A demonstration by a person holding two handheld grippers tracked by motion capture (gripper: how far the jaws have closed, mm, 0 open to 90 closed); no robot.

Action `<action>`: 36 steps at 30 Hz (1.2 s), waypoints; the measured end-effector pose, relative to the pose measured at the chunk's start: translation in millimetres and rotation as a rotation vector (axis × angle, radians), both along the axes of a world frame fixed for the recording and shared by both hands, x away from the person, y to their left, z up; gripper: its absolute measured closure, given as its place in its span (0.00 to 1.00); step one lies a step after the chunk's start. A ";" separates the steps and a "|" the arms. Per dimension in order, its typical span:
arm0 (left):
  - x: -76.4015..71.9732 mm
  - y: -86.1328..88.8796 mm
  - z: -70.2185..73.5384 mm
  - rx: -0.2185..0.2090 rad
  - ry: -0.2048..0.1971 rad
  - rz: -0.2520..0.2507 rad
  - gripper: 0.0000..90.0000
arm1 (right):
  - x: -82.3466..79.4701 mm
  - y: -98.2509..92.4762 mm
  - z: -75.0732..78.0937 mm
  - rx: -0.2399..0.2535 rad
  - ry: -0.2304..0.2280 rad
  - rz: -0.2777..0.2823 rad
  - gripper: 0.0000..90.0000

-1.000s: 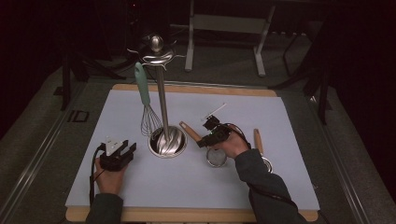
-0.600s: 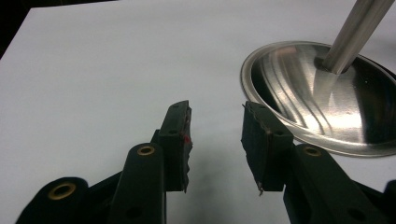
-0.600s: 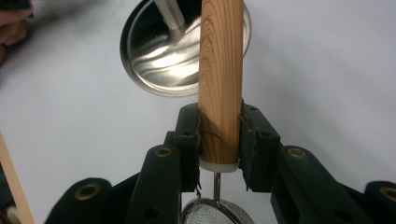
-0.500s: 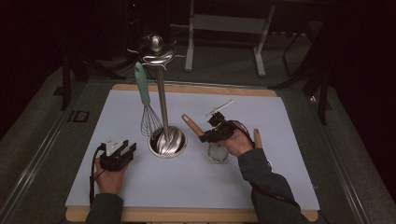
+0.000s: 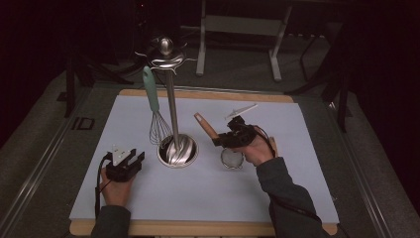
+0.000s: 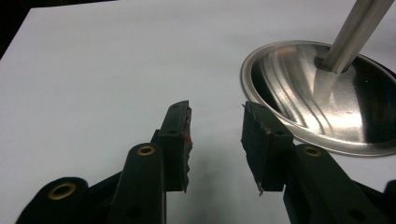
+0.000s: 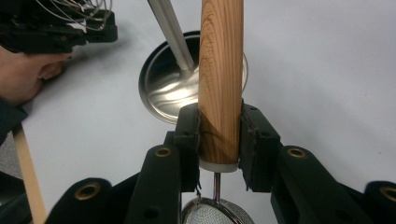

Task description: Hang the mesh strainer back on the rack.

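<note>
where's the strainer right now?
In the high view the strainer is right of centre on the white mat, its wooden handle clamped in the right gripper, just right of the steel stand's round base.

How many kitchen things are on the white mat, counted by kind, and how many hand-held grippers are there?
Whisk, hanging on the stand: 1
Strainer with wooden handle, clamped in the right hand-held gripper: 1
Steel utensil stand: 1
Hand-held grippers, right one plus left hand-held gripper: 2
Total: 5
</note>
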State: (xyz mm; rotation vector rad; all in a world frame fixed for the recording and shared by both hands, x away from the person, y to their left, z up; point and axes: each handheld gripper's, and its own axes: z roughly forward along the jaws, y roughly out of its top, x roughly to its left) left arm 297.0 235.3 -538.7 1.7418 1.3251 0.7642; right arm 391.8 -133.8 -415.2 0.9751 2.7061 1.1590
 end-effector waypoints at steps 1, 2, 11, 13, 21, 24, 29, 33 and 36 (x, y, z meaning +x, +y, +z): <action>0.0 -0.1 0.0 -0.001 0.000 0.001 0.69 | -0.7 -1.0 1.4 0.004 -0.003 -0.005 0.79; 0.0 -0.1 -0.1 -0.001 0.000 0.001 0.69 | -1.1 -2.3 2.6 0.006 -0.009 -0.002 0.79; 0.2 -0.4 -0.1 0.003 0.002 -0.001 0.69 | -8.7 -10.3 13.8 0.052 -0.063 0.000 0.79; 0.1 -0.5 0.0 0.003 0.001 0.000 0.69 | -11.0 -11.2 17.2 0.068 -0.079 0.002 0.79; 0.1 -0.5 0.0 0.002 0.001 0.000 0.69 | -16.6 -14.2 29.1 0.109 -0.132 0.005 0.79; 0.1 -0.5 0.0 0.002 0.001 0.000 0.69 | -18.5 -15.3 32.4 0.119 -0.145 0.003 0.79; 0.1 -0.7 -0.1 0.002 0.000 -0.001 0.69 | -22.4 -17.0 39.2 0.136 -0.164 0.002 0.79; 0.0 -0.8 -0.1 0.003 0.000 -0.001 0.69 | -24.2 -17.2 44.4 0.149 -0.172 0.009 0.79; 0.1 -0.7 -0.1 0.002 0.000 -0.001 0.69 | -24.5 -16.4 46.4 0.155 -0.178 0.011 0.79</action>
